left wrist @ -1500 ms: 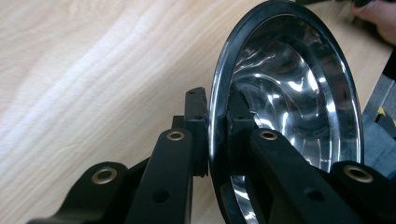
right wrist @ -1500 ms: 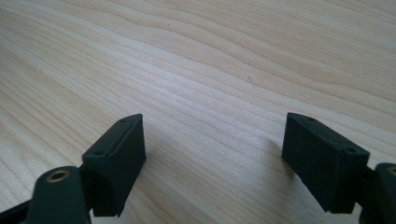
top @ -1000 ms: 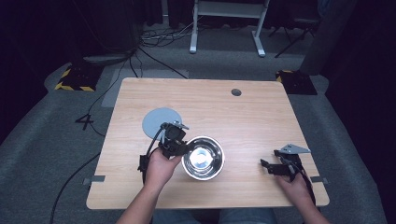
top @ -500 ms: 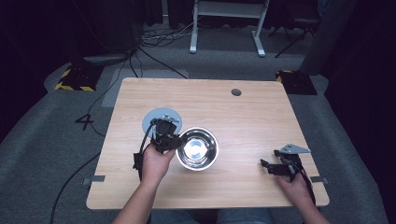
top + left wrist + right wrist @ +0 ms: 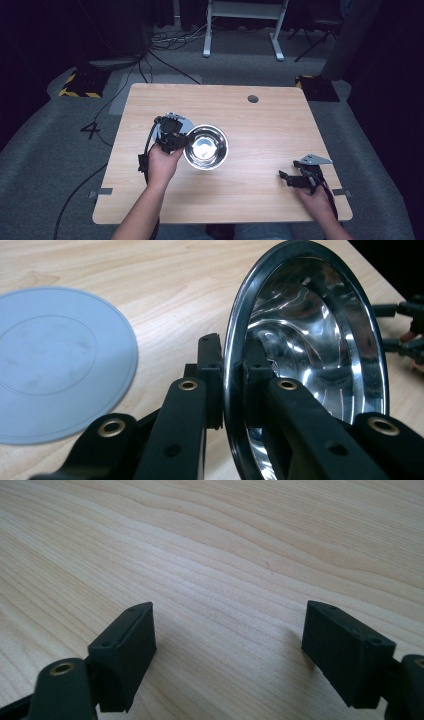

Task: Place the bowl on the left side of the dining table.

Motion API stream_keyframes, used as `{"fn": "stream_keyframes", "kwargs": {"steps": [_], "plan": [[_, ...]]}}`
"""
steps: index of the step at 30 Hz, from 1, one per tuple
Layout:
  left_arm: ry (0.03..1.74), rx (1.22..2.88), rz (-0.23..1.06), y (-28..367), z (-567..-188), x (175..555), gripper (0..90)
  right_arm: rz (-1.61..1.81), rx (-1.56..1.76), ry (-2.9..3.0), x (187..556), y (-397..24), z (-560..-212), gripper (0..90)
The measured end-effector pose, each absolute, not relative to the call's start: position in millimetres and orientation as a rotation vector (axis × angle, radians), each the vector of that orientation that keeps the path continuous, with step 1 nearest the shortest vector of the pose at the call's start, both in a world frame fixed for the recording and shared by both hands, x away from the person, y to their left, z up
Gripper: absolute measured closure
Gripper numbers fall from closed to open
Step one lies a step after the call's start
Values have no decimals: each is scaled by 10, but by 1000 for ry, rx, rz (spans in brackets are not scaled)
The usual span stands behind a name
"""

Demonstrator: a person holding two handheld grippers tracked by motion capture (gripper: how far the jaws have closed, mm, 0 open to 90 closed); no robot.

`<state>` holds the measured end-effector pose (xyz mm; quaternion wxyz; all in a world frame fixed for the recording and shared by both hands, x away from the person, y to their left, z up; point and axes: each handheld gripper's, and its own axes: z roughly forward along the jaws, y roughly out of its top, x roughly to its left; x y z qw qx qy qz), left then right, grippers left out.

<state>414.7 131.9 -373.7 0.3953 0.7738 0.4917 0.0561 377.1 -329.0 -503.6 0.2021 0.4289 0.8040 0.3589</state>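
A shiny steel bowl (image 5: 205, 147) sits near the middle of the wooden counter (image 5: 260, 125), a little left of centre, mouth up in the high view. It is round, so it has no long axis to speak of. Nothing lies inside it; the polished inner wall gives back only warped reflections. In the left gripper view the bowl (image 5: 310, 355) appears turned on edge, its rim running up between the two black jaws, one jaw outside the wall and one inside.

The left claw (image 5: 176, 140) is clamped on the bowl's left rim, held by the person's left hand (image 5: 162, 164), whose forearm comes in from the bottom edge. Just beside the bowl on its left lies a flat, round grey mat (image 5: 55, 360), partly hidden under the claw in the high view; whether bowl and mat touch cannot be told.

Well apart, near the counter's right front corner, the right claw (image 5: 287, 179) rests in the right hand (image 5: 316, 199). In the right gripper view the right claw (image 5: 227, 650) has its jaws spread wide over bare wood, gripping nothing.
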Motion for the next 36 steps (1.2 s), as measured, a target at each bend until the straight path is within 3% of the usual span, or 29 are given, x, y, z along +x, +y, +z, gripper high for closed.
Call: {"fn": "stream_keyframes", "kwargs": {"steps": [36], "plan": [[1446,1743,166,1964,-3592,5030,833,1006,1203,2241,3773,-3288,-5038,217]]}}
